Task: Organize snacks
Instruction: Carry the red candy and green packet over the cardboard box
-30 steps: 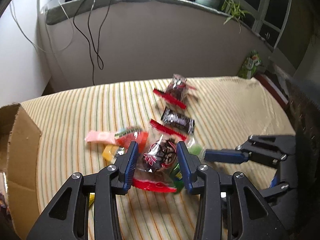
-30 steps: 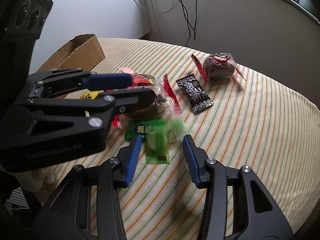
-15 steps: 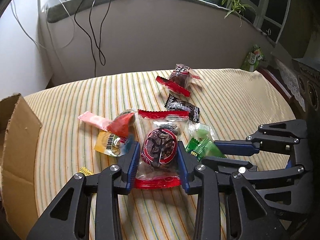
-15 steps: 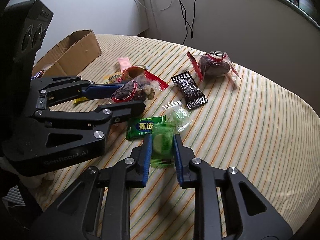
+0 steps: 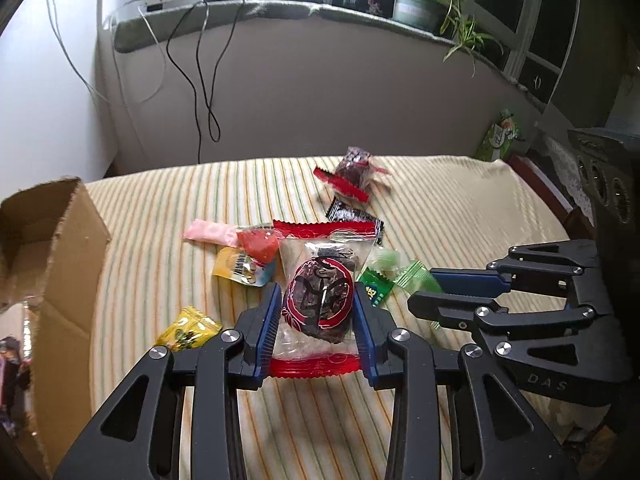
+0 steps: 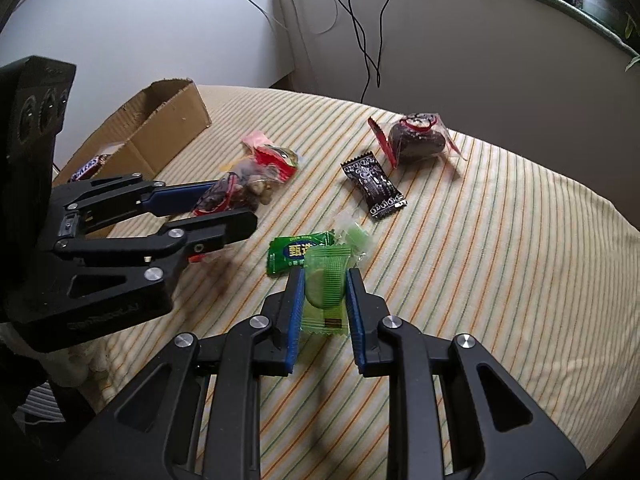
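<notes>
The left gripper is clamped on a clear red-edged packet with a dark round snack inside; both blue pads press its sides at lower centre of the left view, and the packet looks raised off the striped cloth. In the right view the same gripper comes in from the left edge with that packet between its fingers.

The right gripper is closed on a light green candy at lower centre of its view, pads touching both sides of the wrapper. Whether the candy is off the cloth cannot be told. In the left view this gripper enters from the right edge.

Just above the green candy lies a dark green sachet with yellow characters, touching it, and a pale green sweet beside that. A black bar lies further up, and a second dark snack packet sits near the upper right of the cloth. Left of centre in the left view are a pink wrapper, a red packet, an orange-yellow pouch and a yellow candy.

A cardboard box stands open at the upper left of the right view; a chocolate bar lies inside
</notes>
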`<move>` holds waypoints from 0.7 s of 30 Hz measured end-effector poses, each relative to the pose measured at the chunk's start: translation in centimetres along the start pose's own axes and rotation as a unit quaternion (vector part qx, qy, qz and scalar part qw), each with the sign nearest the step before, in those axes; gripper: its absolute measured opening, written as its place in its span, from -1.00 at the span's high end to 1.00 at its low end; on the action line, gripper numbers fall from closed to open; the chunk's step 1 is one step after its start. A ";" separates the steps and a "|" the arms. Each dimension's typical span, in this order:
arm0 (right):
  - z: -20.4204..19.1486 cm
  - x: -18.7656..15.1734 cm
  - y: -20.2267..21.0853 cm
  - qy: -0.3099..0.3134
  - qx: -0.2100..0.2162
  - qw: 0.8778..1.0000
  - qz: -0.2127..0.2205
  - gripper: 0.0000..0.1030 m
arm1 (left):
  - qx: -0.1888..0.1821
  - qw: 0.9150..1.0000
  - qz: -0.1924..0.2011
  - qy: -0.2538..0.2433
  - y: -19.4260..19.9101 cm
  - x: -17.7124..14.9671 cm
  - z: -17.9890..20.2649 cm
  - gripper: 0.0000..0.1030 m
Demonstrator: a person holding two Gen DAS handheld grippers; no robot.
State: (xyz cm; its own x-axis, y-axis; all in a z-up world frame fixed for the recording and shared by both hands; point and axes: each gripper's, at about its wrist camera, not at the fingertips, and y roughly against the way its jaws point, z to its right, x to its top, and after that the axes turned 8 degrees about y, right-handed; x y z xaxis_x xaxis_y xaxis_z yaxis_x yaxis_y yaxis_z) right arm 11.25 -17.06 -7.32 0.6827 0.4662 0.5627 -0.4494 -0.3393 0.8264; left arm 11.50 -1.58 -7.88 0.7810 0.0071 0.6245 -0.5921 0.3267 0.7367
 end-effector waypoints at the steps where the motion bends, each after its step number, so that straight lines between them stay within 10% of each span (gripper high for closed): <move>1: -0.2 0.1 0.3 0.001 0.000 1.000 0.003 0.58 | 0.000 1.000 0.006 0.000 0.6 0.0 0.0 0.35; 21: -6.1 4.9 3.2 0.041 0.012 0.998 0.050 0.58 | 0.048 0.995 0.085 0.030 9.1 -0.5 -3.7 0.35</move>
State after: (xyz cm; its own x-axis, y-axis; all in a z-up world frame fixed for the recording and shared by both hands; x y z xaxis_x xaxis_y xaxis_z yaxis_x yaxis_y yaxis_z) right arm 9.68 -10.87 -1.78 0.5853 0.4929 0.6438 -0.4992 -0.4066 0.7652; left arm 6.48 4.88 -2.43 0.6762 0.1113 0.7282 -0.7309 0.2251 0.6443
